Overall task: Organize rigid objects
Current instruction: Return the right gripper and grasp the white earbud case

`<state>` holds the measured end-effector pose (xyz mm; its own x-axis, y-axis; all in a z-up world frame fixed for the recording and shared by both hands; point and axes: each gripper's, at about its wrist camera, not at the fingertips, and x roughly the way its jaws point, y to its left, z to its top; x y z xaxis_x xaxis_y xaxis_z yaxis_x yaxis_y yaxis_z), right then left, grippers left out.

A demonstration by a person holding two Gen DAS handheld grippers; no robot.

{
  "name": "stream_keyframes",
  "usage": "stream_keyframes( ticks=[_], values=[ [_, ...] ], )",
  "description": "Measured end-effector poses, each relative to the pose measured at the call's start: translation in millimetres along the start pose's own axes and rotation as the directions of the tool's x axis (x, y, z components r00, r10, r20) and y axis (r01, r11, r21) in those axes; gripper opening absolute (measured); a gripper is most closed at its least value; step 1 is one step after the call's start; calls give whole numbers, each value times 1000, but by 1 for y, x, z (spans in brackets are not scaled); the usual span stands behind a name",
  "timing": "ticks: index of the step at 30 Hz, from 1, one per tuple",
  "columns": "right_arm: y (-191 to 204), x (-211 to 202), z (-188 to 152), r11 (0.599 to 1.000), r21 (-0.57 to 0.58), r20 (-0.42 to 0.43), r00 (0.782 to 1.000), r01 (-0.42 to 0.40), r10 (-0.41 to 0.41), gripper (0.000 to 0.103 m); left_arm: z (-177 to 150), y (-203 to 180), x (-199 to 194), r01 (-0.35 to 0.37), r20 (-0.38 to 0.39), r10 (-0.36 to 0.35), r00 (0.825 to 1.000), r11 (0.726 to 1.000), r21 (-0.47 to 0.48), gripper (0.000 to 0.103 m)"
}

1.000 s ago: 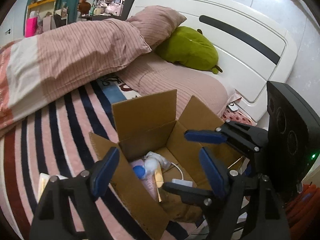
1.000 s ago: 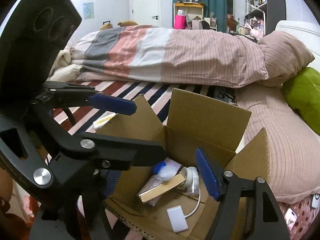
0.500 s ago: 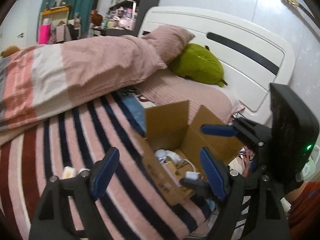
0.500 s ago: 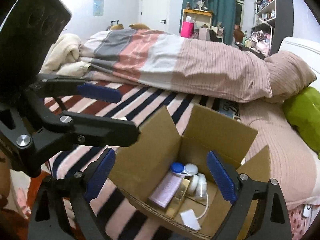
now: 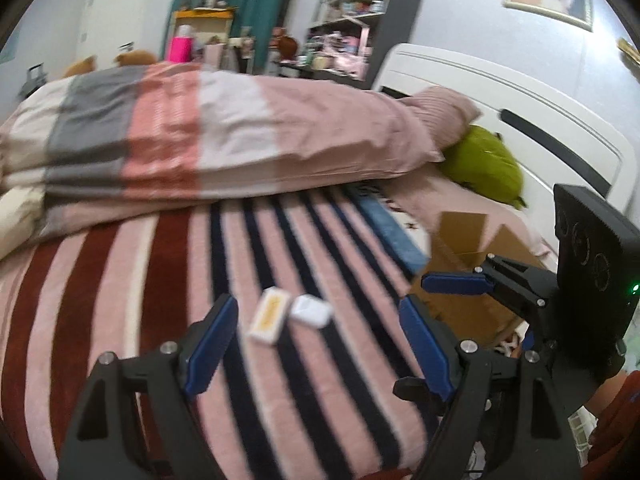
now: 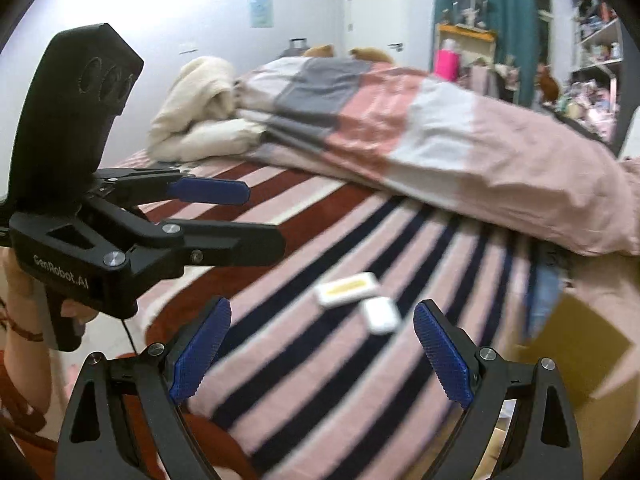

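Lying ahead: two boxes (image 5: 289,314) | left gripper (image 5: 316,344) wide | right gripper (image 6: 322,352) wide

two cases (image 5: 268,315) side by side on blanket (image 5: 160,280)

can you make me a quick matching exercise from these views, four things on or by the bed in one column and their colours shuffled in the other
Things:
1. plush cushion
2. cardboard box
3. small square case
4. gripper pads

Colours:
A. blue
B. white
C. brown
D. green

Pairs: 1-D, 2-C, 3-B, 4-A
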<state>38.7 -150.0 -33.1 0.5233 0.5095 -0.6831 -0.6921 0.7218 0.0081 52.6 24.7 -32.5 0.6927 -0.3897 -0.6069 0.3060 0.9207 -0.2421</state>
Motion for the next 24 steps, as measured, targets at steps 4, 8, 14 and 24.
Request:
stream_keyframes(
  ticks=[4,8,14,24],
  values=[
    [10,43,-4,999,8,-25,999,-44,44,92,-18,32,6,-46,-24,45,999,998,-51,80],
    [-1,90,-20,999,44,-87,996,5,-1,92,-35,53,13,-72,-54,68,996,995,-75,80],
    [-35,143,-47,984,104,-187,975,142,-121,91,-49,69,25,-76,-89,66,994,990,-118,80],
    [-68,180,-53,969,131,-207,962,210,-180,44,-52,69,28,-76,-107,63,992,990,-122,80]
  ],
)
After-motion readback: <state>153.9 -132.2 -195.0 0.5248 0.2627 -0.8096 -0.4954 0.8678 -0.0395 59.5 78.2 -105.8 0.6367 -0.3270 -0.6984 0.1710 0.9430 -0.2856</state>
